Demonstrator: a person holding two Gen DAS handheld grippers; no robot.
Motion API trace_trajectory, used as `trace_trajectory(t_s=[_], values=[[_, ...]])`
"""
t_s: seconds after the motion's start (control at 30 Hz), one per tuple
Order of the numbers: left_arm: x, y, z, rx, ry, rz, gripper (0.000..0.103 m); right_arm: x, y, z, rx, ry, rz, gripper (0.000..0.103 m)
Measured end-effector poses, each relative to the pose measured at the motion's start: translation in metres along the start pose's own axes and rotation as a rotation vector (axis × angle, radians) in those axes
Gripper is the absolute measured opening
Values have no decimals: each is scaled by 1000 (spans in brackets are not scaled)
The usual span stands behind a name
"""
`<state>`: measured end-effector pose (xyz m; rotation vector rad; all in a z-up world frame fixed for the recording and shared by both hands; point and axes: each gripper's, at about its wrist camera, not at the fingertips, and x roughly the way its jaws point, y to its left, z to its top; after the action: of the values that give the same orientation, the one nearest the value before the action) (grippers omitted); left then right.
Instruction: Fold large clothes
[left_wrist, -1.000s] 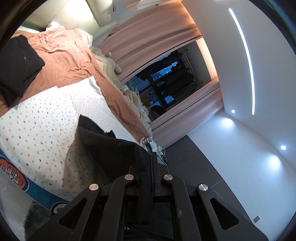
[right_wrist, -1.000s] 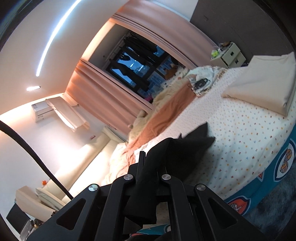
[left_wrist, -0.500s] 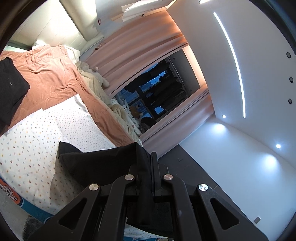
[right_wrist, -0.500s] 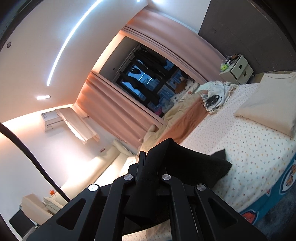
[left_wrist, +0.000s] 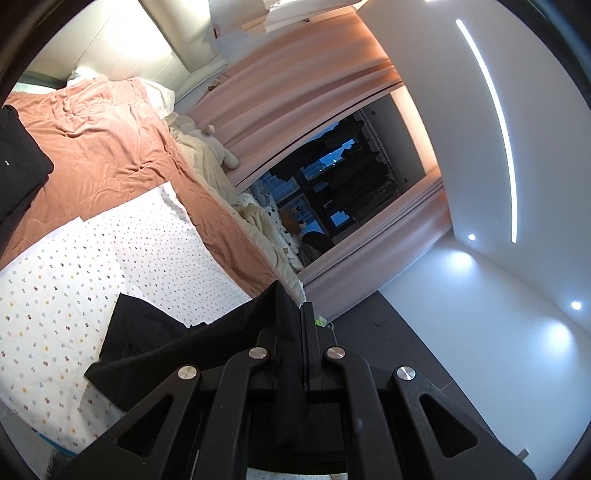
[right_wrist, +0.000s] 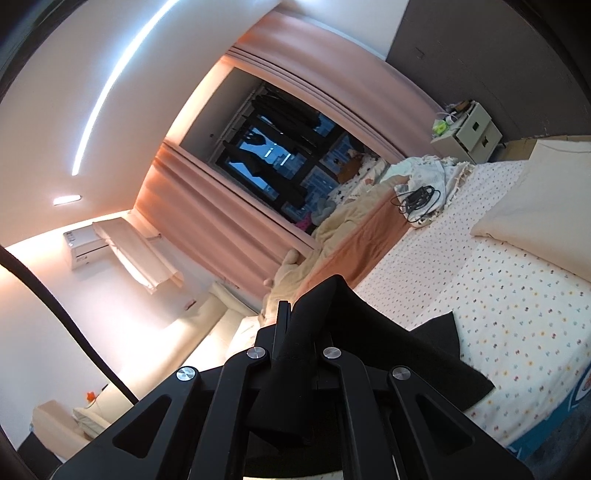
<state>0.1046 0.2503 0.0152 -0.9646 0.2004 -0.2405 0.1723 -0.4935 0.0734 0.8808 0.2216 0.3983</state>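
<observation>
Black cloth fills the nearest part of both wrist views: the left hand-held gripper (left_wrist: 302, 332) has its jaws closed tight on one edge of the dark garment (left_wrist: 155, 343), and the right hand-held gripper (right_wrist: 295, 332) is likewise clamped on another edge, with a fold of fabric bunched up between the fingers. From each grip the garment runs down and outward, its free end draped on the dotted bedsheet (left_wrist: 74, 266) near the edge of the bed, so it hangs partly lifted and partly resting.

Judging by this, the step in hand is carrying a held edge over to make a fold. To do it well, both grips should hold firm and level with each other so the span between them stays taut, and the lifted edge should be laid down squarely over the resting part instead of dropped, or the soft cloth will likely crease.

Farther along the bed lies an orange-brown blanket (left_wrist: 110, 147), with another dark folded item (left_wrist: 18, 166) at the left view's margin and a cream pillow (right_wrist: 535, 214) in the right view. Beyond are pink curtains (left_wrist: 295, 99) around a dark window (right_wrist: 280, 155).
</observation>
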Motion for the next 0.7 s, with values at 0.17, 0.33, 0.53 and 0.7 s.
trace_trajectory(t_s=[0.17, 0.33, 0.53, 0.7], values=[[54, 21, 18, -16, 24, 39, 6, 44, -8, 16, 26, 4, -40, 0], [101, 41, 23, -27, 61, 71, 6, 93, -11, 22, 31, 23, -75, 0], [147, 84, 21, -77, 100, 124, 6, 130, -20, 21, 52, 62, -119, 0], [174, 120, 10, -117, 139, 183, 6, 152, -33, 13, 79, 108, -171, 0]])
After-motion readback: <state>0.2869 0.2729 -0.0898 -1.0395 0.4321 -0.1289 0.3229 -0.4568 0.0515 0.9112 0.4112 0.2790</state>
